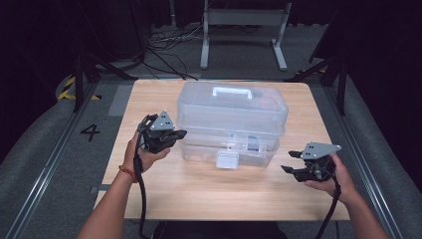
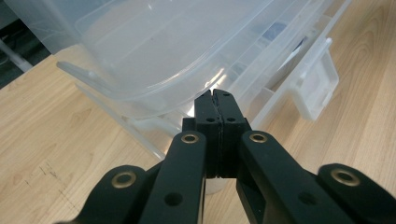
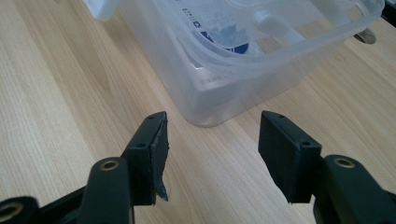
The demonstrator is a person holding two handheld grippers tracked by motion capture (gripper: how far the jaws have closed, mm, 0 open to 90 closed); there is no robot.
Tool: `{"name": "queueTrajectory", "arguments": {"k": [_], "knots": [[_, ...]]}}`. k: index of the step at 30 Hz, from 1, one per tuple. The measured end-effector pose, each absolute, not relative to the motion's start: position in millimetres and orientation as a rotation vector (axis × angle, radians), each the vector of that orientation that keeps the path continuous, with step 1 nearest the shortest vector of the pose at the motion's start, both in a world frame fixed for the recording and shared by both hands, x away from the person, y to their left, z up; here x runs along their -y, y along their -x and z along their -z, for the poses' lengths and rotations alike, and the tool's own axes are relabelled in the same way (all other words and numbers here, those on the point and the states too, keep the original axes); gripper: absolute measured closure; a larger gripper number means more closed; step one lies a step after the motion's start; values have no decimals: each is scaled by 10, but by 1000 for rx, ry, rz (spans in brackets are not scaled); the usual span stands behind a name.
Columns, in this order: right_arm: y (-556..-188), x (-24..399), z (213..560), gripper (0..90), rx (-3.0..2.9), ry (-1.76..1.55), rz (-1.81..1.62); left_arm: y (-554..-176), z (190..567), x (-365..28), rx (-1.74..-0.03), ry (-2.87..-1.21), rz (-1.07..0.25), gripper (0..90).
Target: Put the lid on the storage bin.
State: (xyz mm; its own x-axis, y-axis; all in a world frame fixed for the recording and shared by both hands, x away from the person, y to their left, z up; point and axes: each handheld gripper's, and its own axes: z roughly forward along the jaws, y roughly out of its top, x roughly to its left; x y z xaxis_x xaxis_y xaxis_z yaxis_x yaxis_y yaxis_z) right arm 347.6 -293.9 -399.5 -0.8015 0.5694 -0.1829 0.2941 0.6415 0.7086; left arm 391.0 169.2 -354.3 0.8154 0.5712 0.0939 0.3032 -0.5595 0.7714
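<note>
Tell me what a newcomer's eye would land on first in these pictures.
The clear box with a white handle sits mid-table and dominates the scene, its latch hanging at the near side. The left gripper, jaws shut, is up against the box's left end. The right gripper hovers open off the box's right near corner, apart from it.

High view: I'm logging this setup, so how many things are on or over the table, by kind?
Clear plastic box: 1
Hand-held tools: 2, left tool and right tool
Total: 3
</note>
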Motion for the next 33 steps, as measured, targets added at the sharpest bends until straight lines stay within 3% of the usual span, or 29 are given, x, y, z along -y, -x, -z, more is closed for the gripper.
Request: {"name": "queueTrajectory", "arguments": {"k": [33], "knots": [[-3442,2836,3975,420,-2487,-653,-946,-3802,3951,-1845,-687,-2272,-380,894]]}}
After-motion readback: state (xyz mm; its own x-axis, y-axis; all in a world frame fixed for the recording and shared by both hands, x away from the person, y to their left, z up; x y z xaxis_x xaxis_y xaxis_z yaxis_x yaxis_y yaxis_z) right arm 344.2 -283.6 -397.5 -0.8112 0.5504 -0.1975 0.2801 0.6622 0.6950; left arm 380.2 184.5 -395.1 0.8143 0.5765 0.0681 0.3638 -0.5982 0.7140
